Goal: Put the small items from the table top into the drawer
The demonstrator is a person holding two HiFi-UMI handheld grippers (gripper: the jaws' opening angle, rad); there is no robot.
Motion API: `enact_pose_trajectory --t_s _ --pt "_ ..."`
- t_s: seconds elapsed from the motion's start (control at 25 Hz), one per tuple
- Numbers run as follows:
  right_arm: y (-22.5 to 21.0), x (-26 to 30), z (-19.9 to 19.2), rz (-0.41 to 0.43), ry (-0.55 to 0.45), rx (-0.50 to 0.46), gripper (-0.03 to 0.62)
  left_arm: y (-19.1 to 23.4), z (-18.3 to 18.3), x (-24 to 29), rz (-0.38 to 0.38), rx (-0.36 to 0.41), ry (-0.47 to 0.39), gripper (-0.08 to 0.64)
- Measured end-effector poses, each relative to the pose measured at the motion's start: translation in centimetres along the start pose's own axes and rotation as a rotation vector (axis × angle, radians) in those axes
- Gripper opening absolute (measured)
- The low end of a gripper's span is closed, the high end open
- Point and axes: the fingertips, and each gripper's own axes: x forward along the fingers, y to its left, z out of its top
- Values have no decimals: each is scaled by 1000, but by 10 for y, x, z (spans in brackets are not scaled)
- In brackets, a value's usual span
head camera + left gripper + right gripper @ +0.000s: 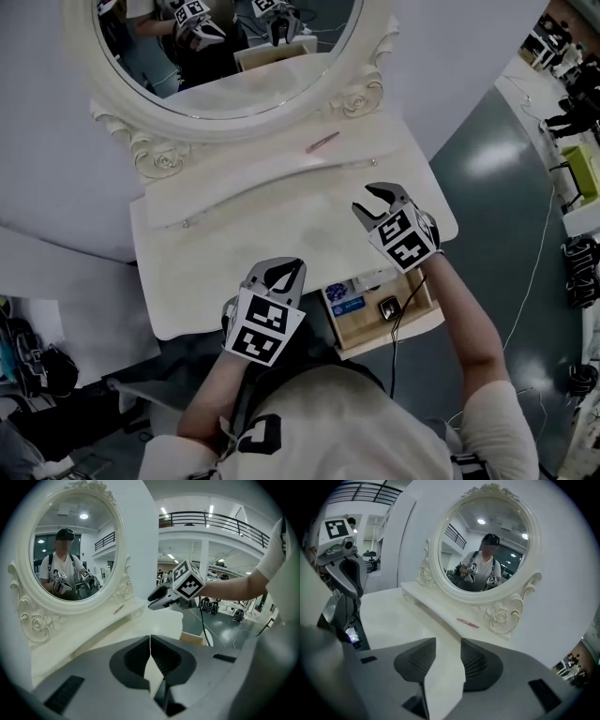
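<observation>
A slim pink item (323, 142) lies on the raised shelf under the mirror; it also shows in the left gripper view as the pink item (118, 608) and in the right gripper view as the pink item (467, 623). The drawer (413, 319) stands pulled out at the table's front right, with a blue item (345, 298) and a small black item (387, 307) inside. My left gripper (286, 270) hovers over the front edge, shut and holding nothing (150, 638). My right gripper (367, 199) is open and empty above the table's right side (448, 644).
The cream dressing table (234, 244) carries a large oval mirror (225, 56) with a carved frame. The mirror reflects the person and both grippers. A black cable (401, 328) hangs past the drawer. Bags (28, 366) sit on the floor at left.
</observation>
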Motion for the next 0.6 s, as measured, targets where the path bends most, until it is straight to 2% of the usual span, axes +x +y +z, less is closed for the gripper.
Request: enact_pose_trajectory --t_s 0.4,0.6 --pt "-52 63 43 -6 106 -281 172 37 -1 10 -40 -15 -4 58" --pt "-57 98 48 32 149 -317 172 54 -5 14 -39 -47 -9 58"
